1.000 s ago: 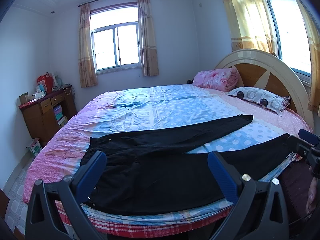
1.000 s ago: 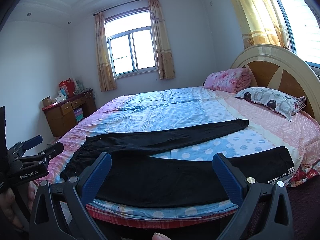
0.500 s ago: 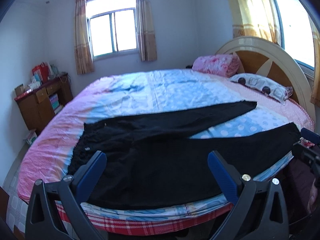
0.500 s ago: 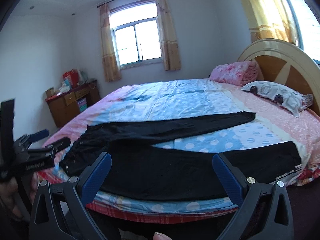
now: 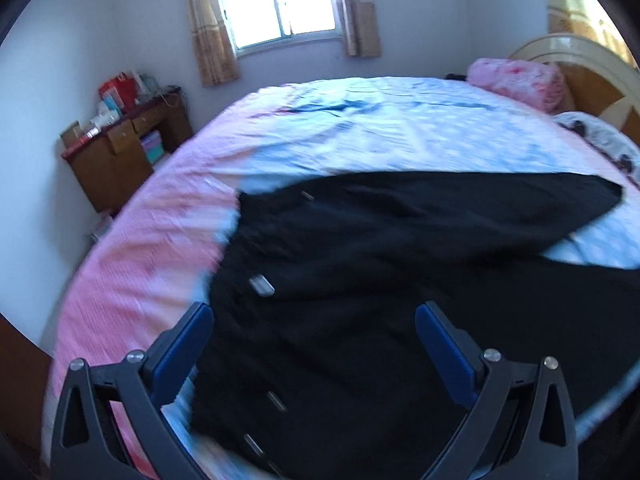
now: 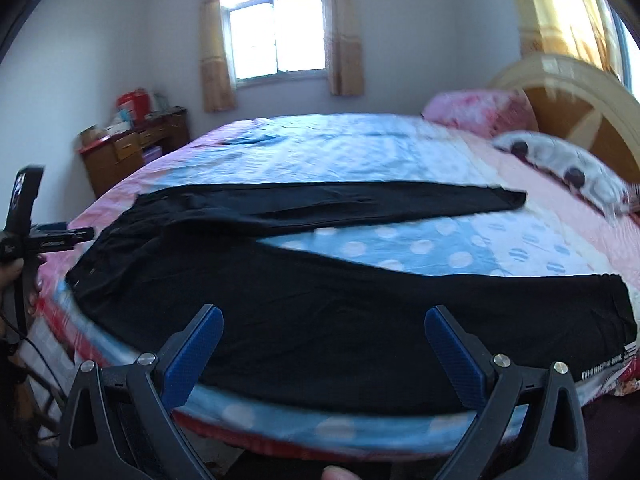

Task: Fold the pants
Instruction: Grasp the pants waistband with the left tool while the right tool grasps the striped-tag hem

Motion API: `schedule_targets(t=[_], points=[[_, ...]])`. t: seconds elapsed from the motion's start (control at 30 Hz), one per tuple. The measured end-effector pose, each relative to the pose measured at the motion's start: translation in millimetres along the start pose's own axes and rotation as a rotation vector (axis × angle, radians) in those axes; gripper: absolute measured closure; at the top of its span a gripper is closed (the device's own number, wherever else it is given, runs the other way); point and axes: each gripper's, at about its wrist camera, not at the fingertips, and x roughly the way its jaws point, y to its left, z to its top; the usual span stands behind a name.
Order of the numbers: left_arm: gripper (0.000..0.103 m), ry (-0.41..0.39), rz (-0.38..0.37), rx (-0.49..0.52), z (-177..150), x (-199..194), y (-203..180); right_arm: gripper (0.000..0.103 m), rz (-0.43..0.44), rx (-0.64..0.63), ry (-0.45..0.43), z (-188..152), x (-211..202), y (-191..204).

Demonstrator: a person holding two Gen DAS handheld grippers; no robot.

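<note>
One pair of black pants (image 6: 320,300) lies flat on the bed (image 6: 360,148), legs splayed toward 3 o'clock. Soft, light, limp cloth — best taken at waistband and hem. Left gripper (image 5: 314,344) and right gripper (image 6: 324,344) both wide open, empty.

Wooden desk (image 6: 132,148) beside bed (image 6: 360,152); pink pillow (image 6: 476,112) by headboard (image 6: 568,96).

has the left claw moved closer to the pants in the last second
Yes. The left claw went forward and down toward the waistband of the black pants; the window slid up the frame.
</note>
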Motion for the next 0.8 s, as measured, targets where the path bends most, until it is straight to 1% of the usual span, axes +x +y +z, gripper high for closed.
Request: schedule_targets(t=[0.1,0.2,0.23,0.3,0.33,0.37,0.4,0.5,0.53,0.63,0.67,0.73,0.77,0.8], points=[[0.000,0.016,0.035,0.017,38,42,22,0.001,-0.017,0.061,0.030,29,20,-22],[0.001,0.045,0.030,-0.010,74,92,44,0.001,-0.022,0.115,0.038,62,38,-44],[0.001,0.063,0.021,-0.012,82,109,51,0.001,-0.023,0.124,0.038,72,45,-50],[0.011,0.100,0.027,-0.013,93,137,56,0.001,-0.035,0.134,0.058,90,61,-61],[0.012,0.134,0.014,-0.008,97,153,57,0.001,-0.030,0.142,0.064,99,70,-69],[0.017,0.176,0.009,-0.007,99,173,59,0.001,-0.034,0.151,0.073,105,77,-74],[0.024,0.190,0.016,-0.013,100,183,60,0.001,-0.041,0.158,0.081,110,82,-80],[0.027,0.247,0.007,-0.034,103,214,67,0.001,-0.057,0.158,0.089,123,98,-96],[0.029,0.249,-0.011,-0.052,104,221,70,0.001,-0.069,0.155,0.096,128,104,-102],[0.042,0.284,-0.075,-0.082,105,234,72,0.002,-0.093,0.154,0.116,142,124,-125],[0.046,0.298,-0.100,-0.092,104,239,71,0.003,-0.103,0.159,0.123,145,130,-134],[0.046,0.316,-0.119,-0.121,99,247,72,0.018,-0.116,0.175,0.140,153,144,-155],[0.046,0.312,-0.128,-0.129,98,248,73,0.030,-0.125,0.189,0.163,157,155,-168],[0.046,0.305,-0.133,-0.126,97,248,72,0.035,-0.132,0.211,0.188,161,166,-183]])
